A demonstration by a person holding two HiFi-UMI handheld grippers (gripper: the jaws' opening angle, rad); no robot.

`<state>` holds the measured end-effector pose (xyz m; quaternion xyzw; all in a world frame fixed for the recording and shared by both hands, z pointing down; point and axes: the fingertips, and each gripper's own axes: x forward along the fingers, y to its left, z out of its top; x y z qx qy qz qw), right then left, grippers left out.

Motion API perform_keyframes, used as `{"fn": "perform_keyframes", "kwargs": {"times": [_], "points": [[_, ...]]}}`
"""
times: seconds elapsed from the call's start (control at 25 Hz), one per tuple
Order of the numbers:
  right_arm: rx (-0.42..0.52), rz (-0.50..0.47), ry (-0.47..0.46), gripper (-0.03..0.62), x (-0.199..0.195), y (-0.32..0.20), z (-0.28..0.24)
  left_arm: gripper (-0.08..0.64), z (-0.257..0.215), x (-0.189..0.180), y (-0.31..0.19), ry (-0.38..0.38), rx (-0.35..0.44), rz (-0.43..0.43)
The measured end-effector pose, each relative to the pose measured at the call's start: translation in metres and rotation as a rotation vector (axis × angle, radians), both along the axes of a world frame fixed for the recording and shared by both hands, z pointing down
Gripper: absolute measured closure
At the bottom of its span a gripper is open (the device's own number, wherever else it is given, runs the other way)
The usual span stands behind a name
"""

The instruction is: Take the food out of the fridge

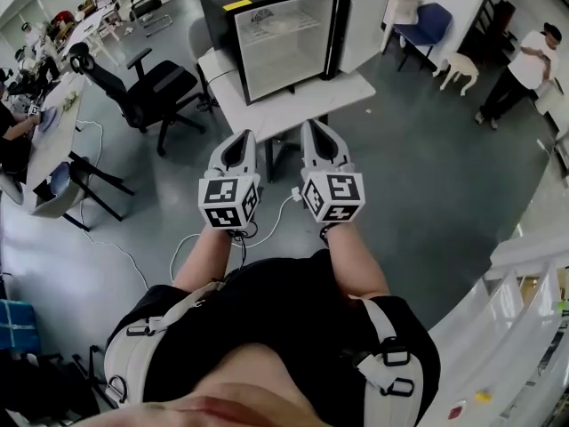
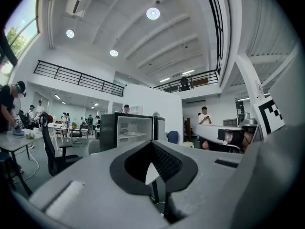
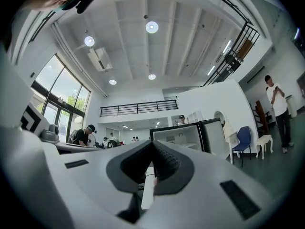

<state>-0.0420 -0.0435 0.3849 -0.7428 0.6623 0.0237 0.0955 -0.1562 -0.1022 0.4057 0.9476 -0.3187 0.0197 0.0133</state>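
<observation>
**Both claws clenched and empty, fridge well ahead**

Head view: we look steeply down on the left claw and the right claw, held side by side and apart, both pointing at a white table. Each claw's tips are pressed together with nothing between them. The marker cubes hide the hands behind them. On the table stands the black fridge, well apart from the claws, with its door swung open to the right. Inside we see a wire shelf. The food itself we cannot make out here, as anything on the shelf is too small and washed out. A black office chair stands to the left of the table, and a blue chair behind it is cut off by the fridge door.

Left gripper view: the jaws meet at their tips, clenched on nothing. Beyond them the fridge sits small and distant. A pale shape lies on its shelf, but we cannot tell what it is. The picture's right edge cuts off the right claw's cube.

Right gripper view: the jaws are likewise clamped together and empty. The fridge shows past them with its door open, and its contents are too faint to name. A person in a cap stands far off at the left.
</observation>
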Motion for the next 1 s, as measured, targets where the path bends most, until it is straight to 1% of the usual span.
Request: {"fn": "perform_keyframes", "kwargs": {"times": [0.16, 0.36, 0.48, 0.68, 0.84, 1.0], "points": [[-0.001, 0.006, 0.014, 0.584, -0.006, -0.013, -0.002, 0.558, 0.003, -0.003, -0.013, -0.007, -0.004, 0.010], [-0.005, 0.014, 0.013, 0.584, 0.006, -0.026, 0.004, 0.558, 0.003, 0.009, -0.024, -0.006, 0.003, 0.021], [-0.007, 0.011, 0.008, 0.584, 0.019, -0.036, 0.007, 0.558, 0.008, 0.023, -0.035, -0.016, -0.002, 0.020], [-0.008, 0.003, 0.014, 0.584, 0.059, -0.061, 0.013, 0.558, 0.015, 0.064, -0.059, -0.020, 0.000, 0.010], [-0.009, -0.011, -0.001, 0.584, 0.109, -0.088, 0.019, 0.558, 0.017, 0.111, -0.084, -0.018, 0.001, -0.009], [-0.005, -0.049, -0.012, 0.584, 0.160, -0.124, 0.016, 0.558, 0.015, 0.162, -0.112, -0.026, 0.004, -0.039]]}}
